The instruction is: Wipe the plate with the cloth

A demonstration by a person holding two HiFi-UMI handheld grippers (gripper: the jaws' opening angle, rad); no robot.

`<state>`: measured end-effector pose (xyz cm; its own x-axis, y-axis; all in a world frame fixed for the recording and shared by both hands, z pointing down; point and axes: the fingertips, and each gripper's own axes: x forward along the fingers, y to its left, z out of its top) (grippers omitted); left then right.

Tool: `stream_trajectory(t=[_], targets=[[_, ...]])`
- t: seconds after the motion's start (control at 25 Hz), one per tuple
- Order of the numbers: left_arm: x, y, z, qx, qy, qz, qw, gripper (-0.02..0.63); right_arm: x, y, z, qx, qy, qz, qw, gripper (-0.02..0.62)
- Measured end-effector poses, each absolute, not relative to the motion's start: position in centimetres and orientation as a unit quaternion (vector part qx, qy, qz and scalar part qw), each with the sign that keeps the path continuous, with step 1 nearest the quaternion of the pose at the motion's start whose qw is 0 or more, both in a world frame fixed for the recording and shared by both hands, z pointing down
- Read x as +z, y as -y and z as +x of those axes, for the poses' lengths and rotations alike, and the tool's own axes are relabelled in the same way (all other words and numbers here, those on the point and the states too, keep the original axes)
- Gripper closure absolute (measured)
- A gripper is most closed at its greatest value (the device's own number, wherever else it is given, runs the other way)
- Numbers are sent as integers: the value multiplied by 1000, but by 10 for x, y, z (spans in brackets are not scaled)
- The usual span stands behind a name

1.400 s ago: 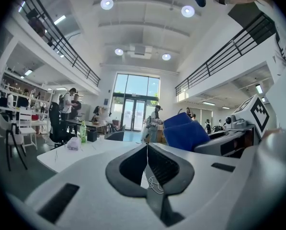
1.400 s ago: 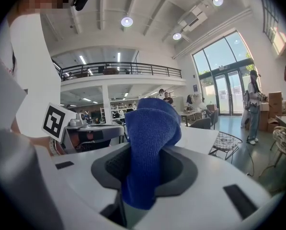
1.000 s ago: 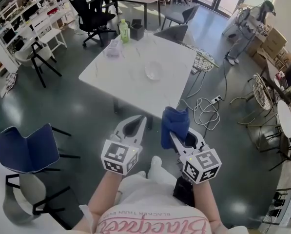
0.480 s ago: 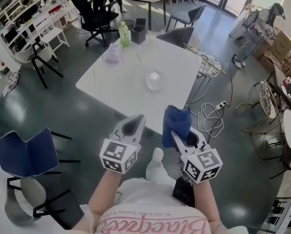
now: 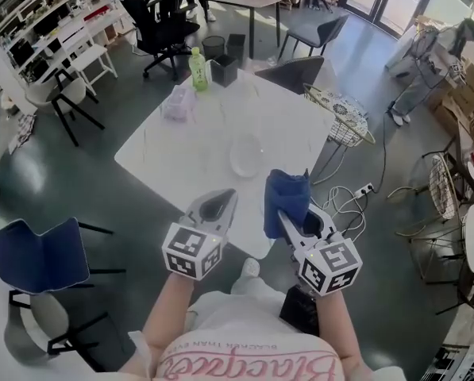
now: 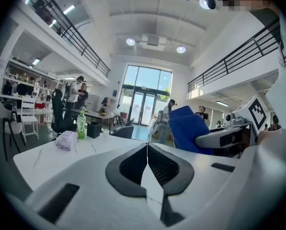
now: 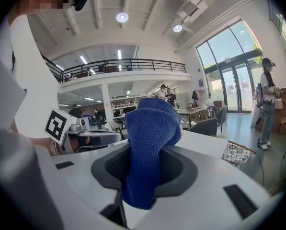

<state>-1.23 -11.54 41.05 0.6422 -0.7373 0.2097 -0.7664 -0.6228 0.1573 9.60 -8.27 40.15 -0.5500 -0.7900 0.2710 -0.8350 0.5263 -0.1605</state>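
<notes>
A clear glass plate (image 5: 245,155) lies near the middle of the white marble table (image 5: 173,145), ahead of both grippers. My right gripper (image 5: 284,214) is shut on a blue cloth (image 5: 287,199), which bunches up between its jaws (image 7: 151,143) and hangs over the table's near edge. My left gripper (image 5: 225,200) is shut with nothing in it (image 6: 146,150), just short of the plate. The blue cloth (image 6: 190,128) and the right gripper also show at the right of the left gripper view.
A green bottle (image 5: 198,69), a dark box (image 5: 224,71) and a tissue pack (image 5: 177,101) stand at the table's far side. A grey chair (image 5: 294,73), a wire basket (image 5: 344,117), a cable (image 5: 344,201) and a blue chair (image 5: 40,254) surround the table. A person (image 5: 427,50) bends over at the back right.
Both grippers have moved forward toward the table together, and the plate now lies much closer to them. The cloth stays in the right gripper.
</notes>
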Motion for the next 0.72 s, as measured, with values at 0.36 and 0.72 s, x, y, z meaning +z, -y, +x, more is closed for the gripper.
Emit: stream_trajectory(t=[0.36,0.72], targets=[[429,174,8,66,442,882,152,601,418,145,119,152,881,438,96,472],[457,201,8,128,421,878,187,600,433,181,113,174,884,420,107,471]])
